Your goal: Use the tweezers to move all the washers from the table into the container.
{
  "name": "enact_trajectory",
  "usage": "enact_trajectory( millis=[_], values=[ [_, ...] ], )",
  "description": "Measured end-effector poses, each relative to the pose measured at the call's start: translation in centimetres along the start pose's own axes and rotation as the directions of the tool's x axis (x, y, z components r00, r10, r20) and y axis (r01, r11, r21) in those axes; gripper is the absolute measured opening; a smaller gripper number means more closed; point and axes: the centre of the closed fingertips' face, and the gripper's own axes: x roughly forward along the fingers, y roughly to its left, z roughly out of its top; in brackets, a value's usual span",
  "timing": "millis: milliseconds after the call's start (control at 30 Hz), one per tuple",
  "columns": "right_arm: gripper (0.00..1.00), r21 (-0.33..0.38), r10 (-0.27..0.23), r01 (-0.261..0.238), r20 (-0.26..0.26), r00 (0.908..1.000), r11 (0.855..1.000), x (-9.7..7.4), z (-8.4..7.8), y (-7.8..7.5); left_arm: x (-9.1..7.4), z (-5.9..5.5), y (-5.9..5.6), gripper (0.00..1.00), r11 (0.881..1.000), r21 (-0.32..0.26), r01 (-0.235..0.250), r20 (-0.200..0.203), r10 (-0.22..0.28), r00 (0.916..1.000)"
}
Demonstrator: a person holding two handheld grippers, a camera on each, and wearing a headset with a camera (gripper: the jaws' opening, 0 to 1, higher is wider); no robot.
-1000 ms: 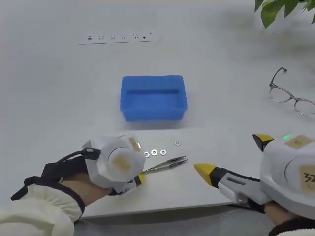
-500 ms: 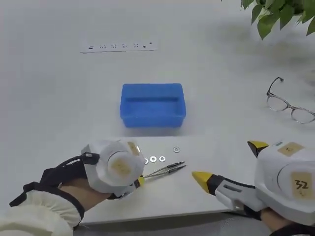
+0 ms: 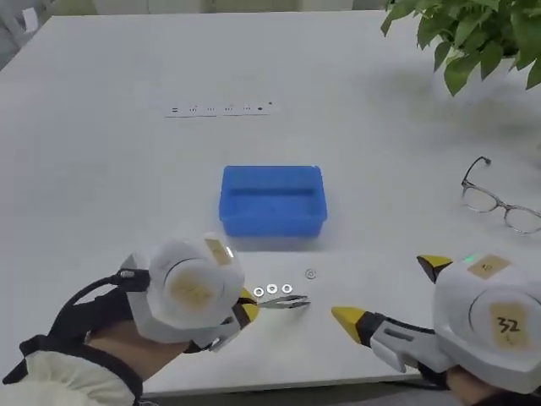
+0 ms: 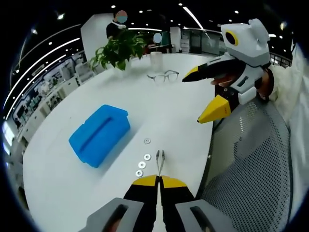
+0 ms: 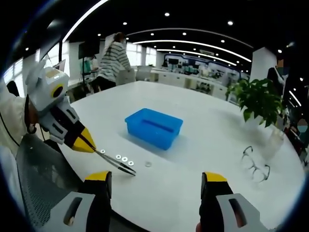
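Tweezers (image 3: 283,302) pinched shut in the left gripper (image 3: 248,309), alongside the washers (image 3: 272,290)
Head view: tweezers point to 3 o'clock, washers just at 12, container (image 3: 272,172) beyond. Left gripper view: washers at 9 o'clock. Right gripper view: right gripper (image 5: 154,179) spread, empty.

1. The container (image 3: 273,201) stands near the middle of the table (image 3: 101,186).
2. A row of three washers (image 3: 272,289) lies on the table before the container, and a fourth washer (image 3: 311,274) lies apart, to the right and nearer the container.
3. The tweezers (image 3: 286,302) reach rightward just before the row, clamped in the left gripper (image 3: 247,307).
4. The right gripper (image 3: 390,292), jaws spread, sits right of the tweezers, apart from them.
5. A power strip (image 3: 218,109) lies well behind the container, the glasses (image 3: 499,194) lie far right, and a plant (image 3: 473,34) stands behind them.
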Motion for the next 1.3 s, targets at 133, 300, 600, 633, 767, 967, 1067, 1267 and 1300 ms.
enact_trajectory(
  millis=[133,300,600,633,767,967,1067,1267,1300],
  values=[
    [0.68,-0.003,0.043,-0.043,0.021,0.9989,0.999,0.0,0.5,0.8,-1.0,0.7,0.1,0.00,0.999,-0.033,-0.031,0.038,0.032,0.9988],
    [0.56,0.052,0.185,-0.187,0.047,0.9817,0.981,-0.3,1.0,2.8,-2.5,1.6,0.2,0.00,0.995,-0.086,-0.056,0.084,0.063,0.9945],
    [0.30,-0.026,0.619,-0.618,0.039,0.7845,0.785,-2.1,4.4,10.8,-7.4,4.2,-0.9,0.00,0.999,0.028,-0.017,0.089,0.014,0.9959],
    [0.31,-0.066,0.634,-0.631,0.019,0.7734,0.773,-2.2,4.7,11.1,-8.2,4.7,-1.2,0.00,0.999,0.037,0.009,0.086,-0.012,0.9962],
    [0.30,-0.206,0.690,-0.681,-0.040,0.7231,0.703,-2.7,6.1,12.1,-9.9,6.1,-2.1,0.00,0.994,0.085,0.071,0.098,-0.080,0.9920],
    [0.25,-0.254,0.775,-0.764,-0.076,0.6268,0.593,-4.3,7.0,13.6,-11.8,8.9,-4.0,0.00,0.962,0.199,0.188,0.156,-0.220,0.9628],
    [0.25,-0.262,0.783,-0.770,-0.076,0.6168,0.581,-4.7,7.5,13.7,-12.4,9.6,-4.9,0.00,0.944,0.238,0.230,0.146,-0.269,0.9520],
    [0.12,-0.281,0.813,-0.800,-0.099,0.5732,0.530,-5.3,7.8,14.3,-12.9,10.8,-5.8,0.00,0.927,0.269,0.263,0.159,-0.311,0.9370],
    [0.10,-0.285,0.813,-0.800,-0.102,0.5738,0.529,-5.3,7.8,14.3,-13.0,10.8,-5.8,0.00,0.926,0.271,0.264,0.159,-0.314,0.9362]
  ],
)
